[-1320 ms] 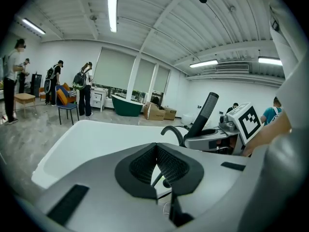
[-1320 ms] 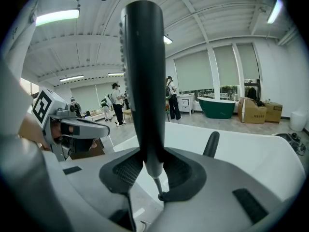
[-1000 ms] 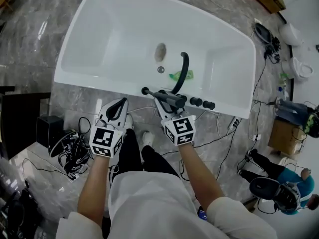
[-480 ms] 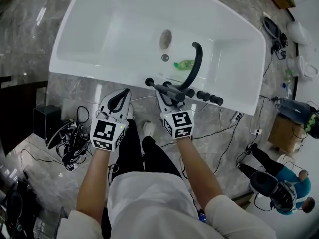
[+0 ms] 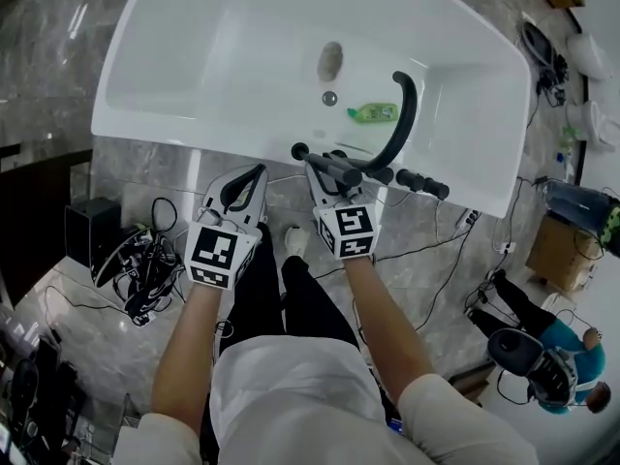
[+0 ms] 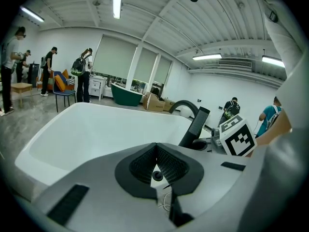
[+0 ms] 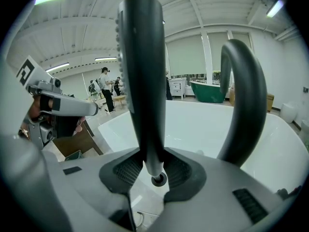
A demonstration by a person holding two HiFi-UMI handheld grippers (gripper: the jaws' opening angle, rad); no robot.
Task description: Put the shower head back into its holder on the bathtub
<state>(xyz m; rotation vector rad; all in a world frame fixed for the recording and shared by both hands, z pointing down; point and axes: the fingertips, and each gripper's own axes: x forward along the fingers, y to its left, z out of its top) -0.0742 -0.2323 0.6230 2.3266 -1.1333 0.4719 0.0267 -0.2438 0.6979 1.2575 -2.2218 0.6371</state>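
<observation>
I look steeply down at a large white rectangular bathtub [image 5: 174,136] standing on a grey marble floor [image 5: 58,56]. My two arms reach toward its near rim, each hand holding a grey gripper with a black-and-white marker cube.

My right gripper [image 5: 320,174] is closed on the lower end of the dark grey, stick-shaped shower head [image 5: 329,166]. In the right gripper view the ribbed pads press on both sides of the handle, and the shower head rises from the jaws across the picture. The shower head is above the near rim of the bathtub, just left of the base of the tall black arched spout [image 5: 402,114]. I cannot make out the holder itself.

My left gripper [image 5: 256,172] is beside the right one and apart from it, just short of the rim. Its jaws are closed tip to tip with nothing between them, as the left gripper view shows.

A row of black round knobs [image 5: 421,184] sits on the rim to the right of the spout. A small green bottle [image 5: 373,112] lies on its side in the bathtub near the round metal drain [image 5: 329,98]. A tangle of black cables [image 5: 145,279] lies on the floor to my left.
</observation>
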